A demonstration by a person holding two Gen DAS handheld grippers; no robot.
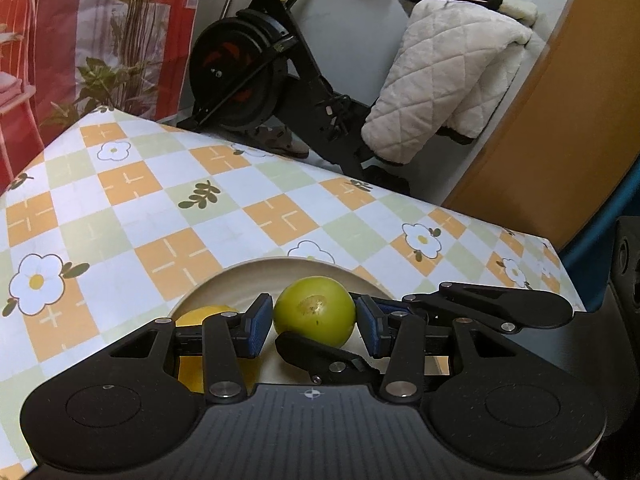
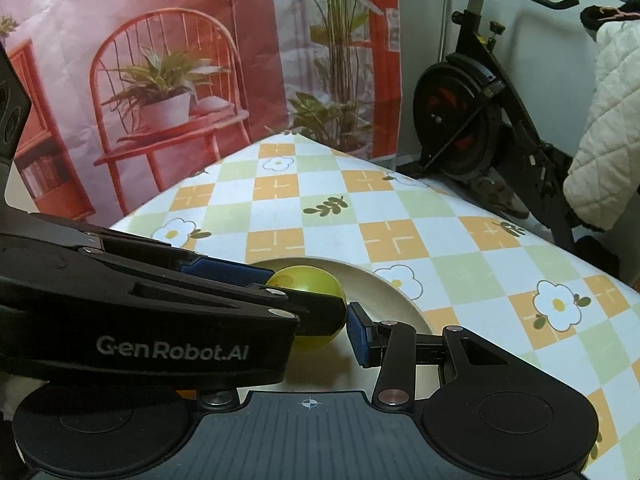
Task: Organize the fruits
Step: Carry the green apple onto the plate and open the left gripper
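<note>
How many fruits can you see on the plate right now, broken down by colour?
Green fruit: 1, between the pads of the left gripper
Yellow fruit: 1, partly hidden behind the left gripper's finger
Total: 2 fruits, both over the plate. The grippers hide more of the plate, so others could be out of sight.

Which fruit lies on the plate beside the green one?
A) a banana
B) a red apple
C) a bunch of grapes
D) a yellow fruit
D: in the left wrist view a yellow fruit shows on the plate, partly hidden behind the claw's finger, left of the green fruit.
</note>
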